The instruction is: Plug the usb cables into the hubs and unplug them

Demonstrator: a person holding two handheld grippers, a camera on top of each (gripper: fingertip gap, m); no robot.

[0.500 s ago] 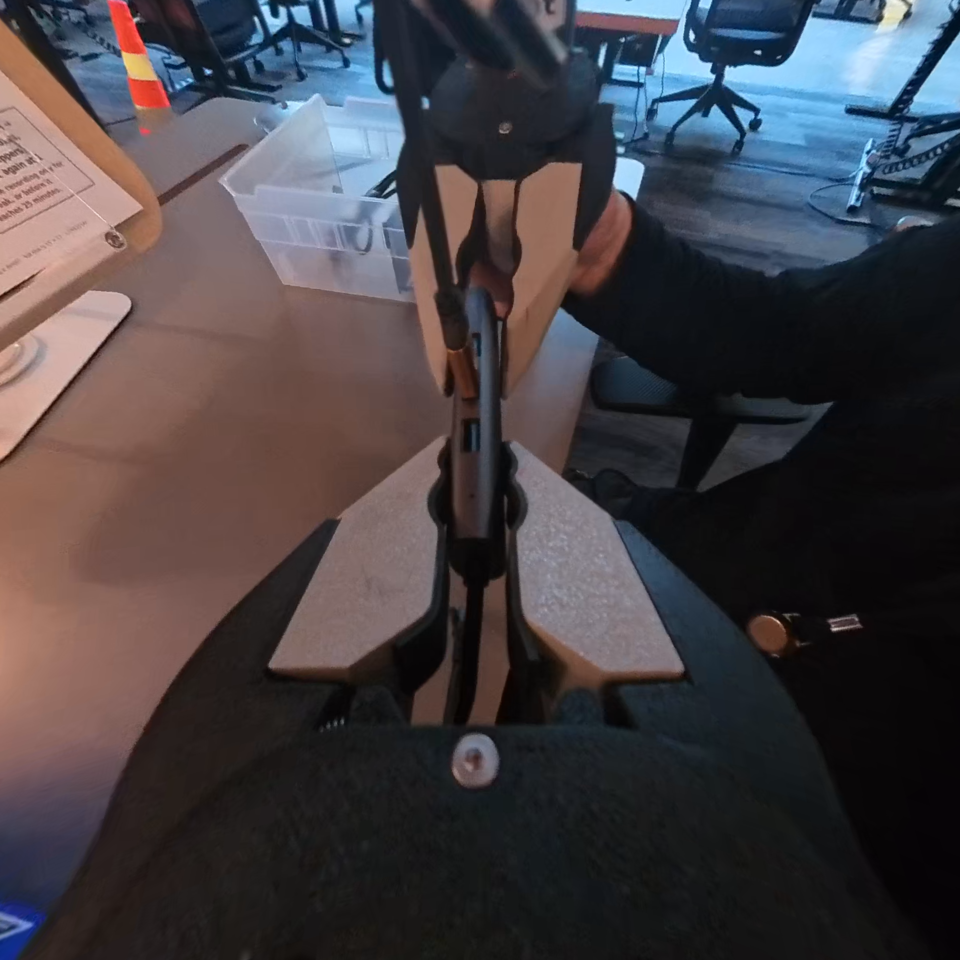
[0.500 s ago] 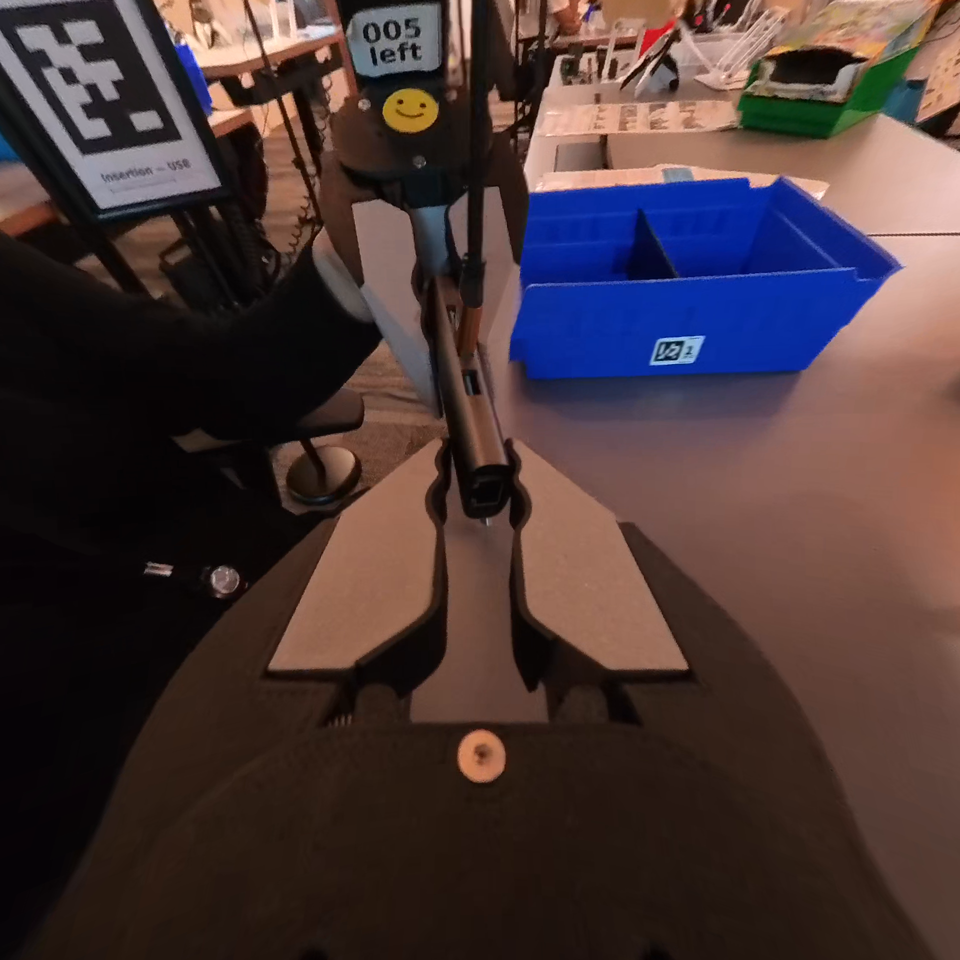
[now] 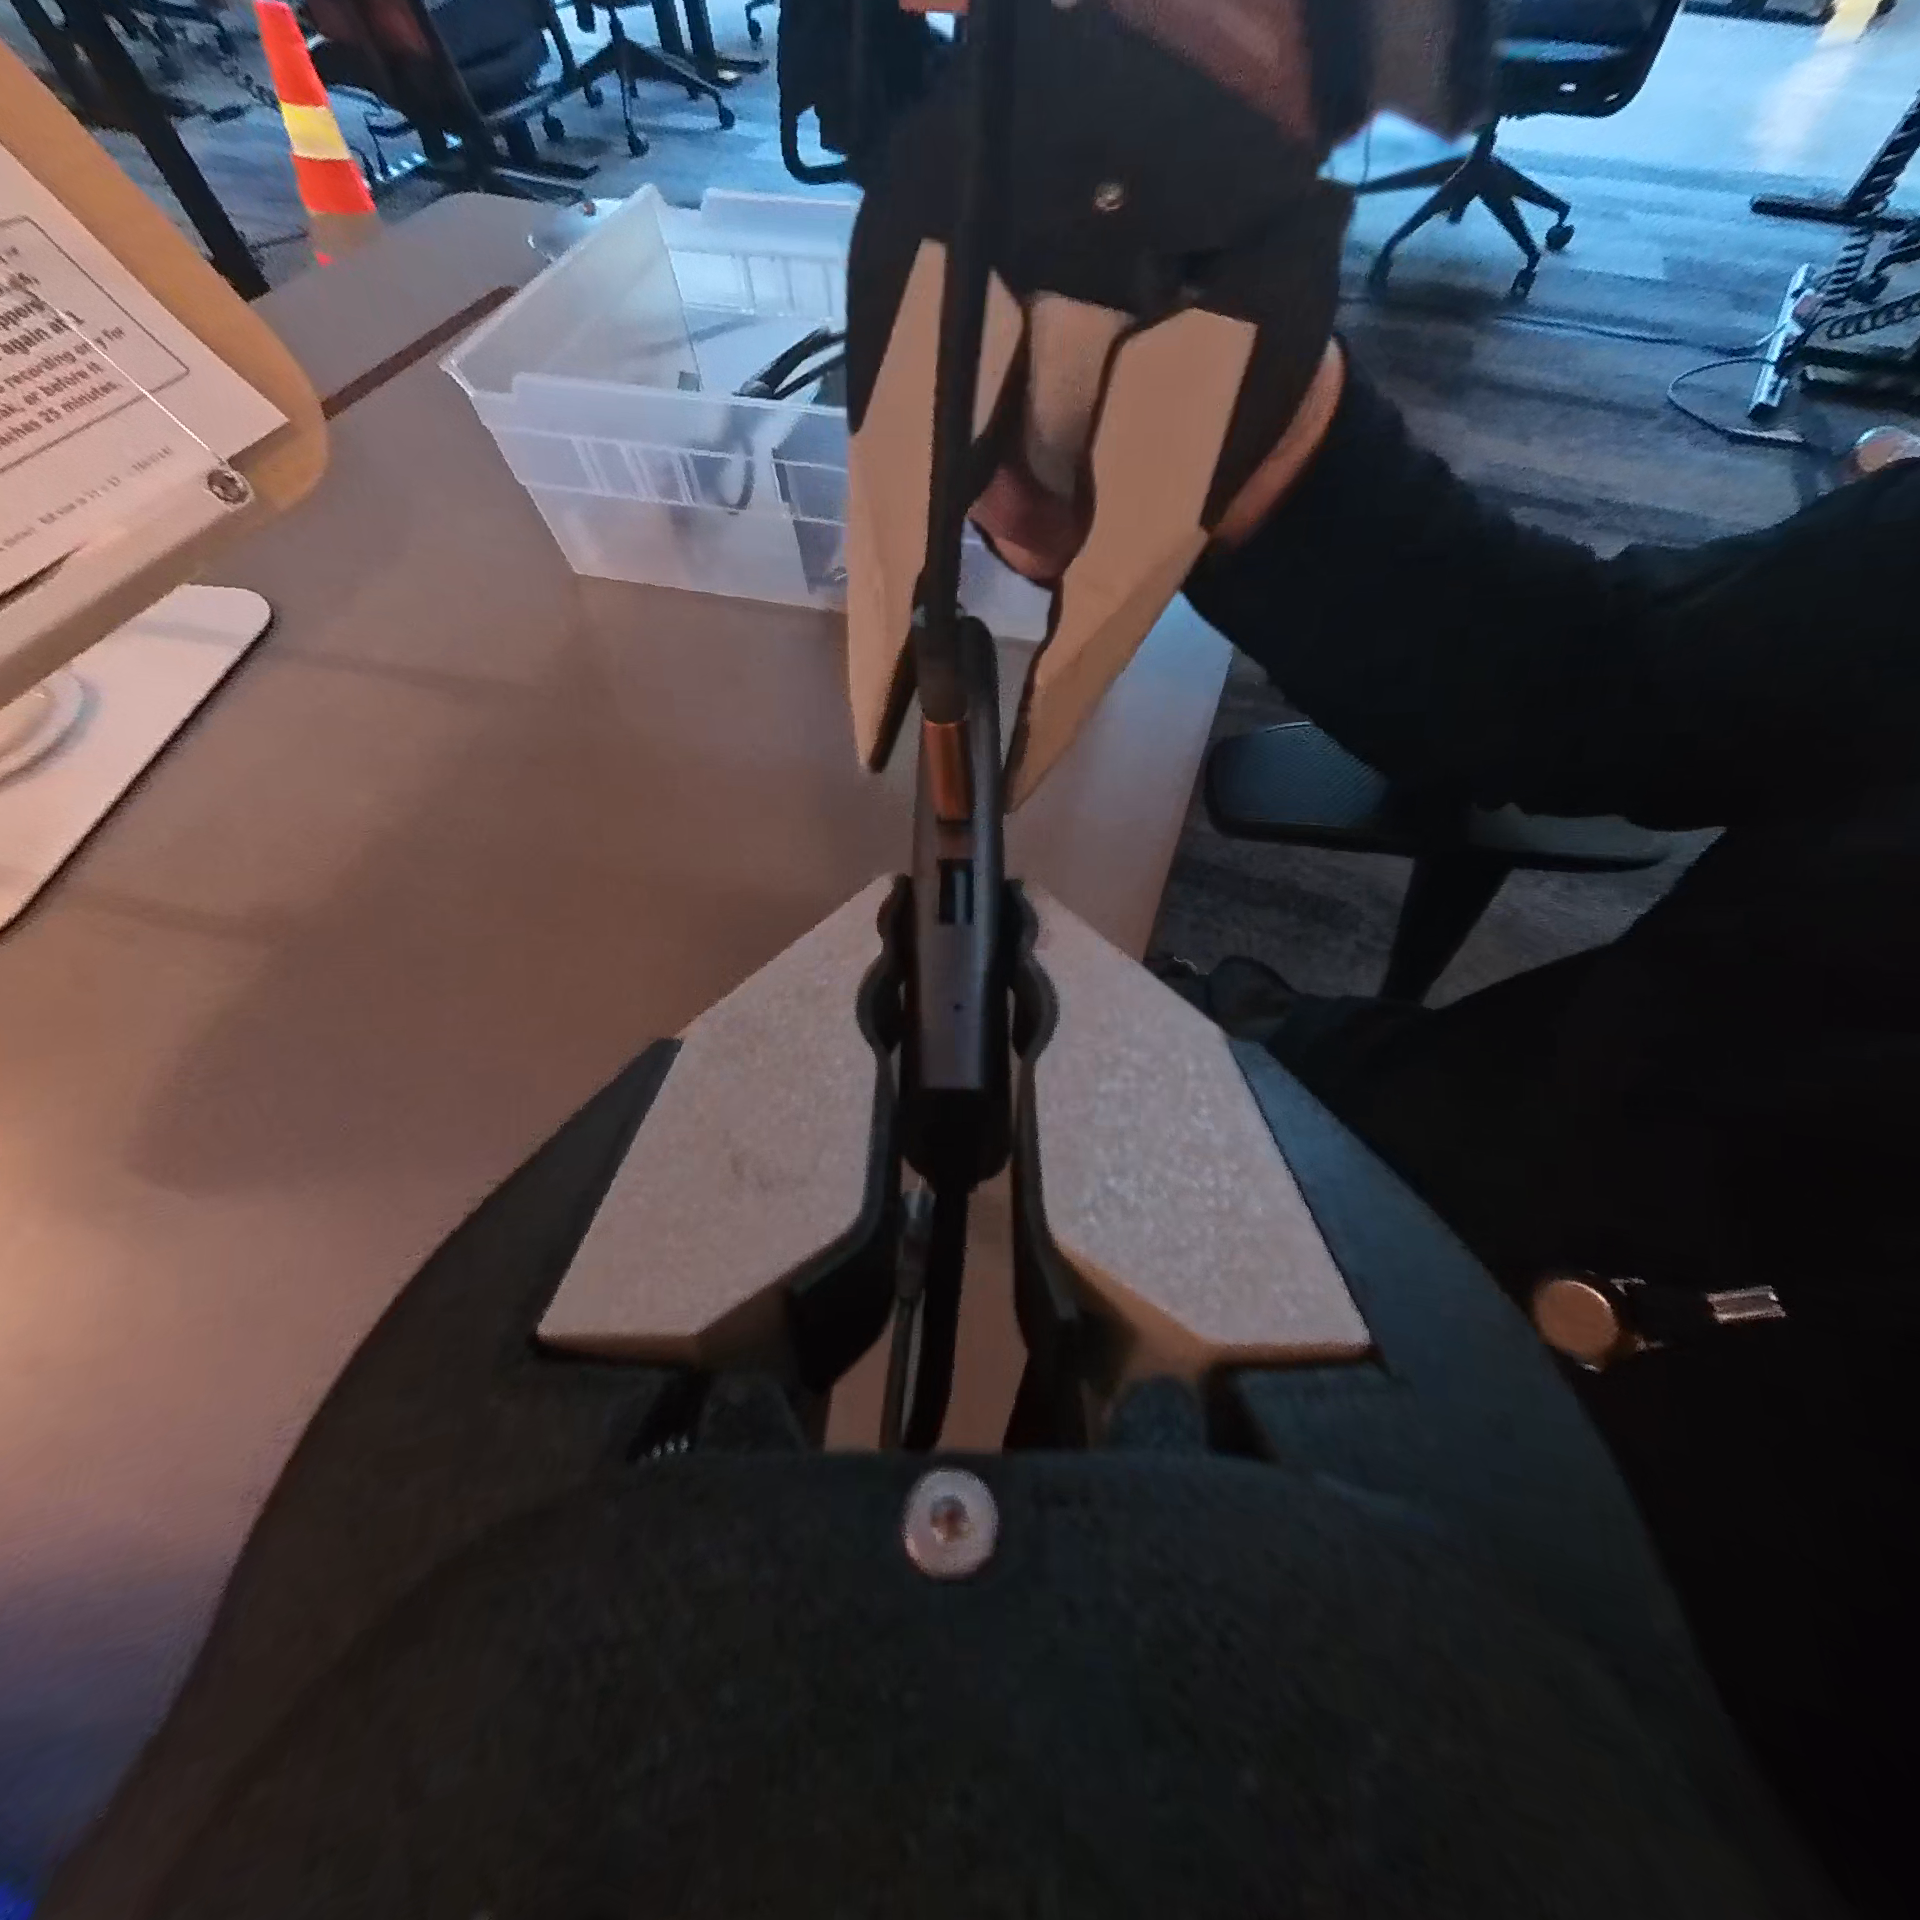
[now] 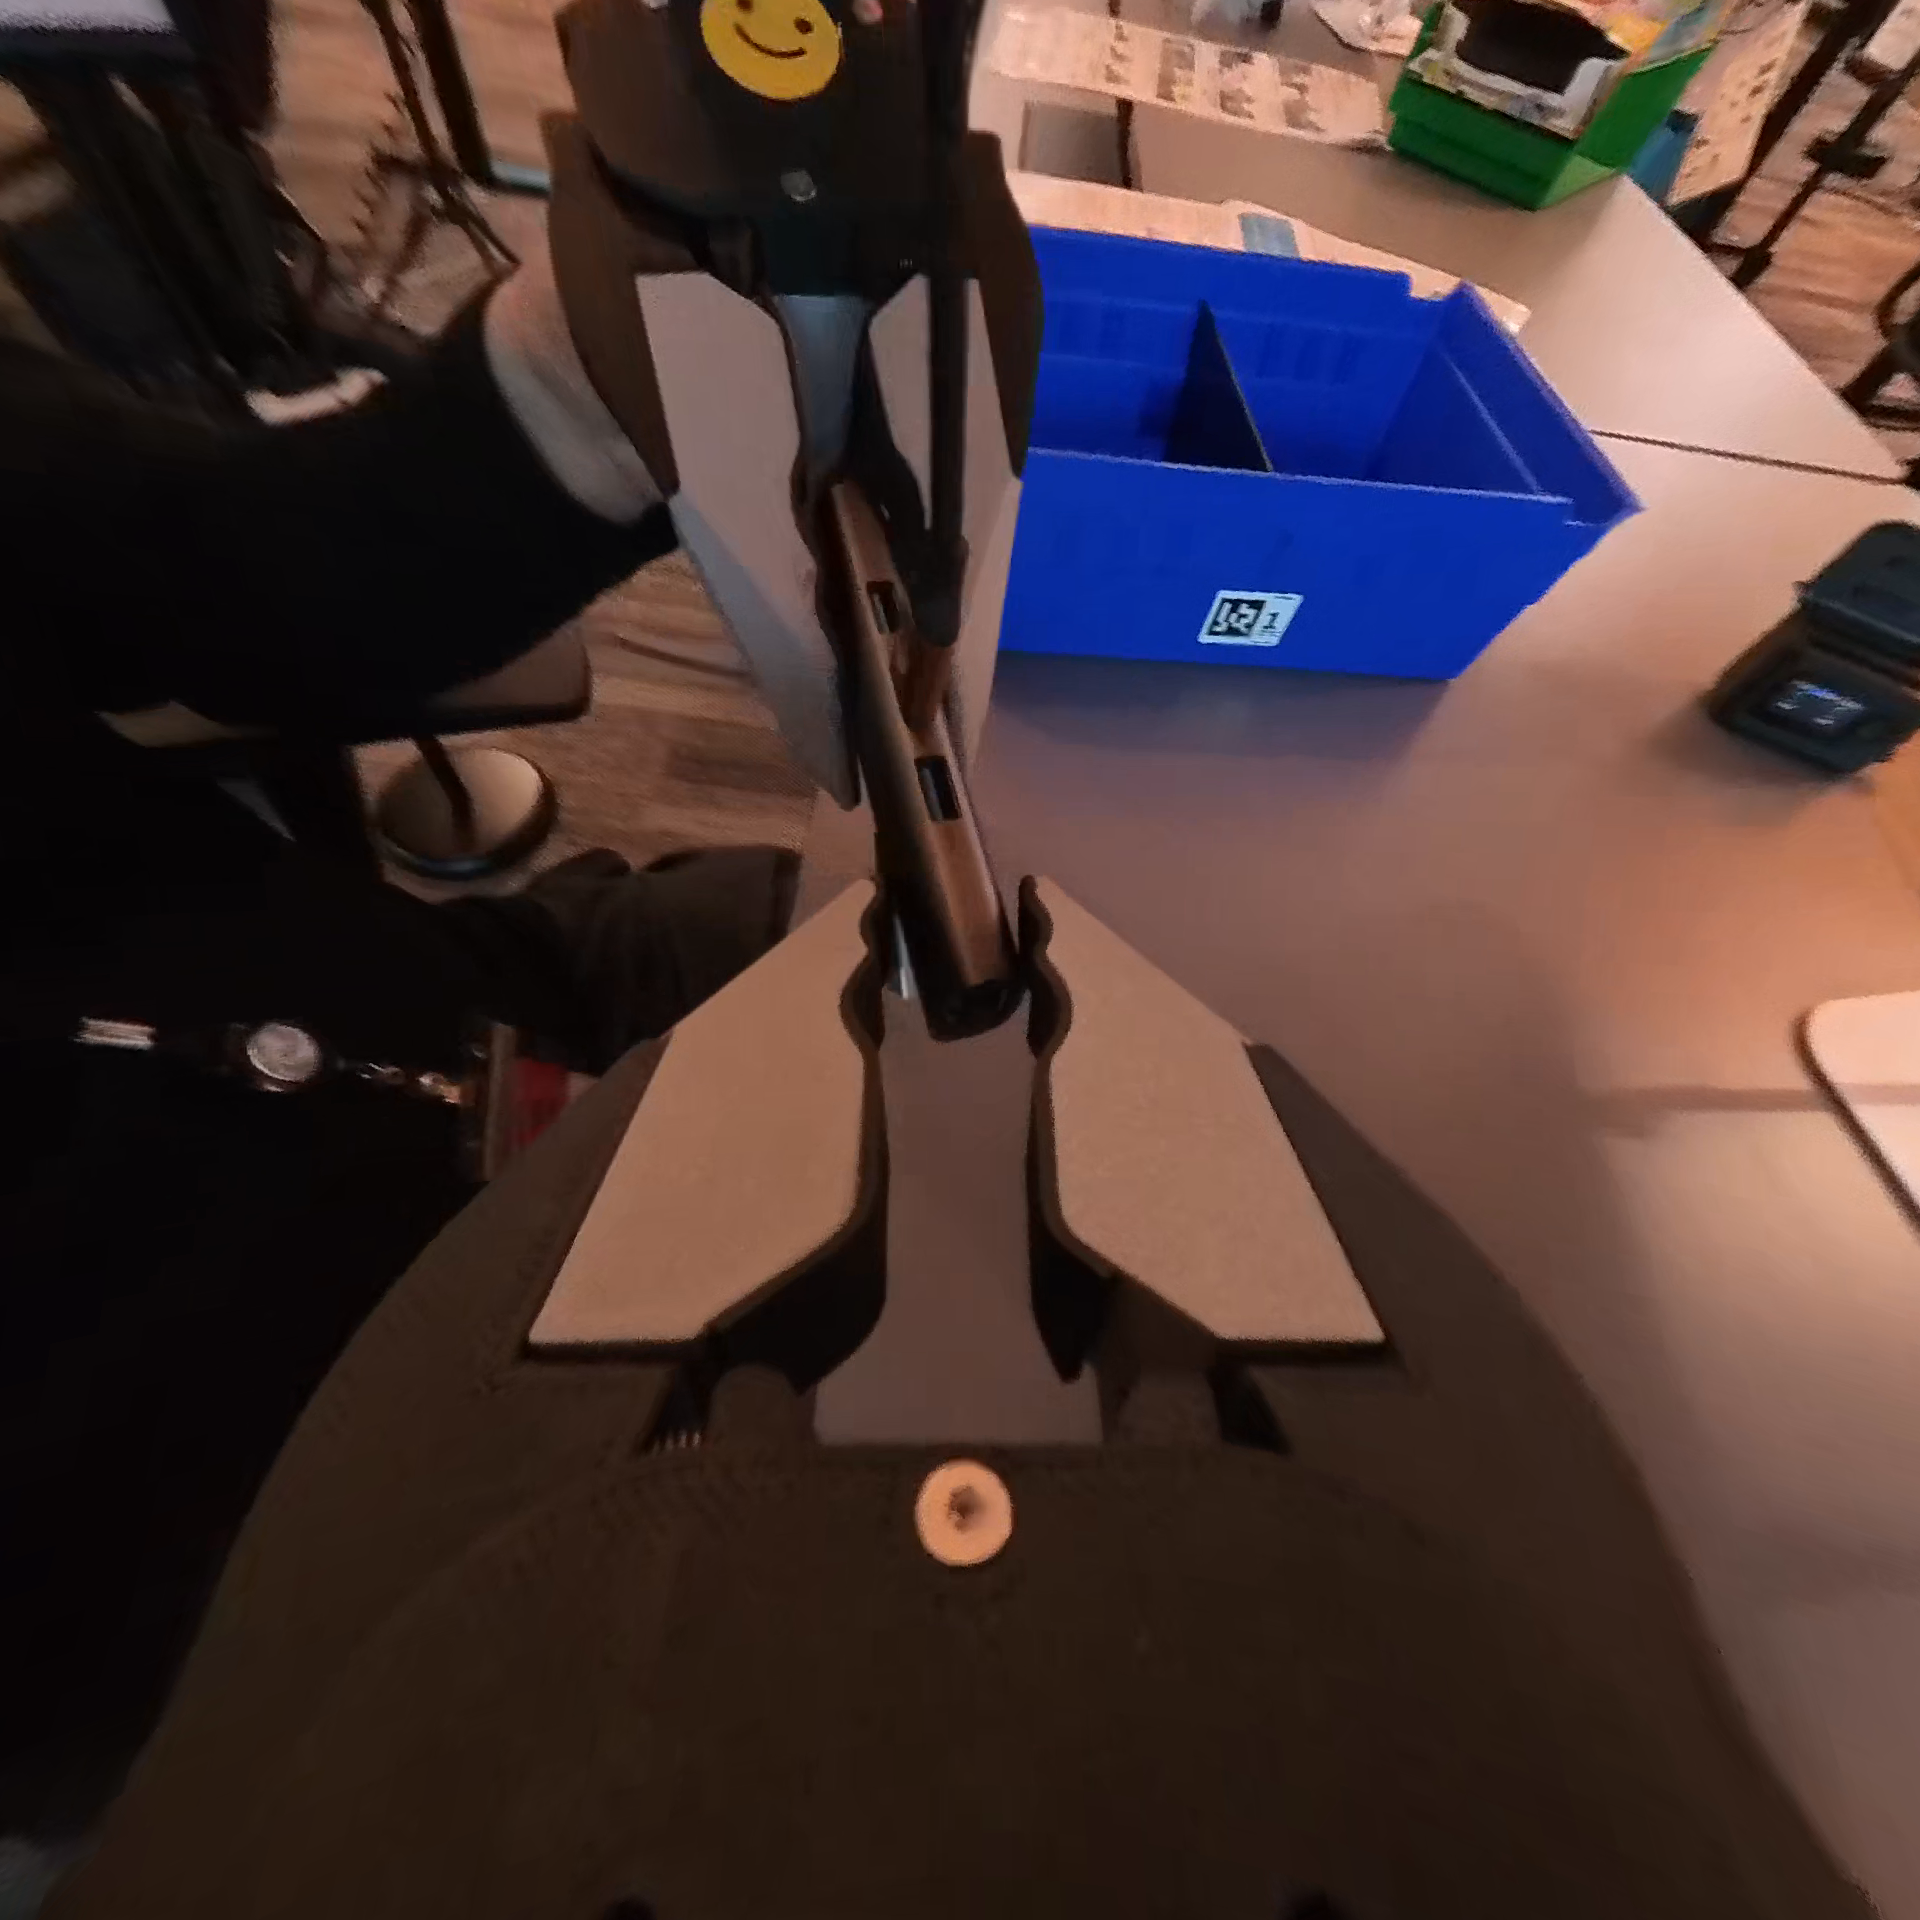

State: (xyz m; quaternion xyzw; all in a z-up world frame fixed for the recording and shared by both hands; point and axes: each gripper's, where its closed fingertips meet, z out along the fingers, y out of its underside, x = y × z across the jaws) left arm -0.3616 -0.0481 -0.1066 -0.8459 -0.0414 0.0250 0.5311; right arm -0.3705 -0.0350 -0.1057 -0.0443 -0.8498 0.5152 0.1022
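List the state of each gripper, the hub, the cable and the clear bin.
Left gripper, shut on the hub.
Right gripper, around the hub's other end; grip unclear.
Hub, held between both grippers, one side port free.
Cable, plugged into the hub's side port.
Clear bin, holds dark cables.

In the right wrist view, bare worktop (image 4: 1403, 987) is lying open across the right middle of the frame, while a blue bin (image 4: 1299, 561) is blocking the upper centre. In the left wrist view, a clear bin (image 3: 665, 436) is standing at upper centre-left, and a sign stand (image 3: 135, 623) is crowding the left edge.
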